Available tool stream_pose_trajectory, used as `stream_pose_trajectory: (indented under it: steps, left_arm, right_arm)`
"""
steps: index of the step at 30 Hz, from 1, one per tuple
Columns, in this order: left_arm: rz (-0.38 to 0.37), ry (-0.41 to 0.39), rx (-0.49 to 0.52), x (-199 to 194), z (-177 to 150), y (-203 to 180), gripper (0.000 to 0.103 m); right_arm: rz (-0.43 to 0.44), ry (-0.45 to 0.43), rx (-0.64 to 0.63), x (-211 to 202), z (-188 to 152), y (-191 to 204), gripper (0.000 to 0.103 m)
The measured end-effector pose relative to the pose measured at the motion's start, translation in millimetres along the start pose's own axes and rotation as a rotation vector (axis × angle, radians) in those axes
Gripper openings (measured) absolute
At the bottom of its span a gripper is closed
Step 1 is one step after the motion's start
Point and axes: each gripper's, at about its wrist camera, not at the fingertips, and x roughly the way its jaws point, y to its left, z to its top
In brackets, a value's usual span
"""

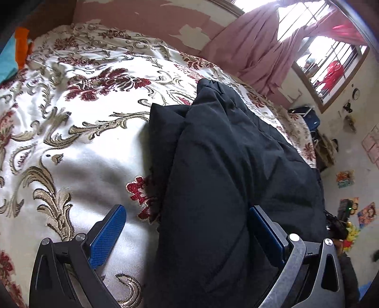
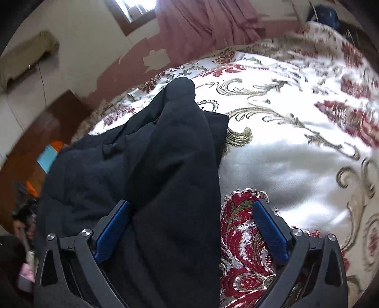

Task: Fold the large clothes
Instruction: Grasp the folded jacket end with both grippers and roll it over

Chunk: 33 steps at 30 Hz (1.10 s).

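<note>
A large black padded garment (image 1: pixel 227 170) lies bunched in a long ridge on the bed with a white floral bedspread (image 1: pixel 78 132). My left gripper (image 1: pixel 187 227) is open, its blue-padded fingers (image 1: pixel 109 234) wide apart, and the garment's near end lies between them against the right finger. In the right wrist view the same black garment (image 2: pixel 161 161) runs away from me over the bedspread (image 2: pixel 296 151). My right gripper (image 2: pixel 191 225) is open too, with the garment's edge between its fingers (image 2: pixel 270 232), next to the left one.
A pink curtain (image 1: pixel 258 54) hangs by a barred window (image 1: pixel 331 59) beyond the bed. A peeling pink wall (image 1: pixel 151 21) backs the bed. Bags and clutter (image 1: pixel 312 123) lie past the bed's far corner. A brown wooden cabinet (image 2: pixel 40 132) stands at left in the right wrist view.
</note>
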Motion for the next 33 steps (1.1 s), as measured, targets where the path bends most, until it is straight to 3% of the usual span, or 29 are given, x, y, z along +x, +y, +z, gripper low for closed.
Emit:
stream_pose_trajectory:
  steps: [6,14,20,21,23,27,33]
  left_arm:
    - [-0.043,-0.012,0.027,1.7,-3.2,-0.5,0.103]
    - [-0.131,0.033,0.095,4.9,-6.8,-11.6,0.103]
    - [-0.13,0.096,0.086,13.1,-3.1,-21.0,0.102]
    - [-0.118,0.102,0.08,13.7,-2.4,-24.0,0.098]
    - [-0.09,0.111,0.065,14.0,-2.3,-30.5,0.089]
    - [-0.024,0.122,0.023,10.9,-2.0,-40.1,0.067]
    - [0.031,0.078,0.005,-10.9,-7.7,-59.4,0.032]
  right_arm:
    - [0.066,-0.005,0.003,5.0,-8.6,-1.0,0.102]
    - [0.358,0.042,-0.033,9.4,-19.9,5.5,0.102]
    - [0.343,0.086,0.019,19.8,-14.6,15.2,0.102]
    - [0.328,0.091,0.035,19.3,-14.1,16.3,0.101]
    - [0.288,0.108,0.057,21.6,-13.3,23.9,0.093]
    - [0.205,0.111,0.063,20.1,-17.5,36.6,0.064]
    - [0.225,0.065,0.195,9.1,-24.5,44.6,0.03]
